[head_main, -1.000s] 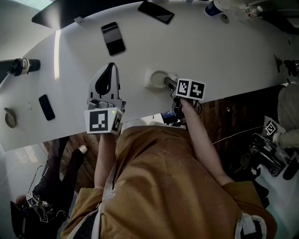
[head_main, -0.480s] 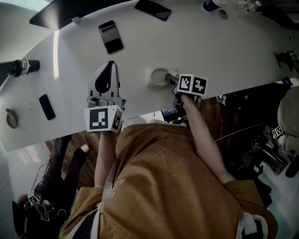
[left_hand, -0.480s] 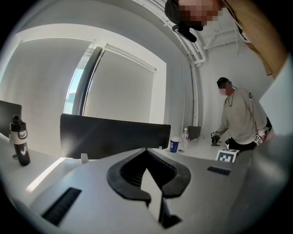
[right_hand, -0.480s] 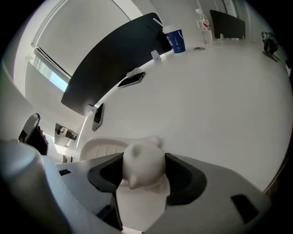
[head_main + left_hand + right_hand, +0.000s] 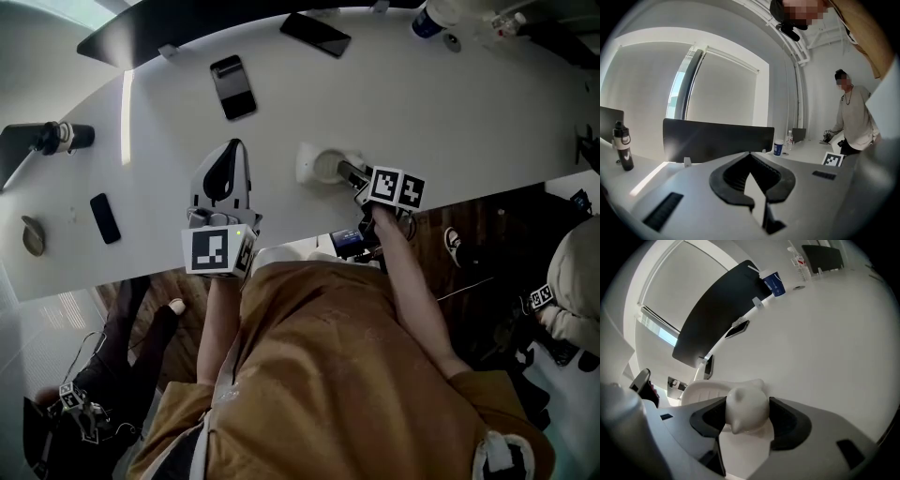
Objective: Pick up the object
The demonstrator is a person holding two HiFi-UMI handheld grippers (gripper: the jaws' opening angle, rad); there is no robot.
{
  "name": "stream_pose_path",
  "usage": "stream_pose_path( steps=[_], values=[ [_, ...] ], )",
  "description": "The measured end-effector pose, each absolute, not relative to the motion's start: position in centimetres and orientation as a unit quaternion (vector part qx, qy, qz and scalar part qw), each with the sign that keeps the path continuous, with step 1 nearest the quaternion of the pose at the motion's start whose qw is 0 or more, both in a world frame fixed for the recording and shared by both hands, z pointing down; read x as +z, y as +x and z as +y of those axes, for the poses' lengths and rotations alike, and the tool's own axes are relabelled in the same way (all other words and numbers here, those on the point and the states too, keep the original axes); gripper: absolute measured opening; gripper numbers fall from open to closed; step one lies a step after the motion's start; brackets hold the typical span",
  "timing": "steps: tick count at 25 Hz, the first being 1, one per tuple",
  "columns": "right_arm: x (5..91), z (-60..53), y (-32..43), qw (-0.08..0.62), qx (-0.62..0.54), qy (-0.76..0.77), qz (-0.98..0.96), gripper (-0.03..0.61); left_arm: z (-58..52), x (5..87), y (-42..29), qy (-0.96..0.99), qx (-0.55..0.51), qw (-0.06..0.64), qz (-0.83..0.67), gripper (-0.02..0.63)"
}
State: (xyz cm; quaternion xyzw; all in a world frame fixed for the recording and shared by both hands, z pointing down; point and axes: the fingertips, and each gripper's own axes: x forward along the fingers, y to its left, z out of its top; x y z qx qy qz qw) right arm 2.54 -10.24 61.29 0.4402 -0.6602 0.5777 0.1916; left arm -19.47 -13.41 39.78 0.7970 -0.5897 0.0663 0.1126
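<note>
Head view: right hand-held gripper [image 5: 345, 172] reaches the white glossy rounded lump-shaped object [image 5: 323, 166] at the near edge of the white counter [image 5: 441, 103]. Left hand-held gripper [image 5: 231, 150] hovers to its left.
Left gripper view: jaws clenched, empty.
Right gripper view: jaws have just been closing and now clamp the object. Grasp looks done, lift left.

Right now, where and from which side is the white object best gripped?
I'd grip the white object across its smooth rounded body, coming from the near edge of the table, angled down. The right hand-held gripper has just been closing on it there.
</note>
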Motion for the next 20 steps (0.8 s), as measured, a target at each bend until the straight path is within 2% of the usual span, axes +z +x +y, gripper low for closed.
stream_pose_path(
  steps=[20],
  values=[
    [55.2,-12.7,3.3,0.106,0.523,0.429,-0.729,0.275,-11.3,37.3,-16.9,0.790,0.067,0.088,-0.603,0.006]
  ],
)
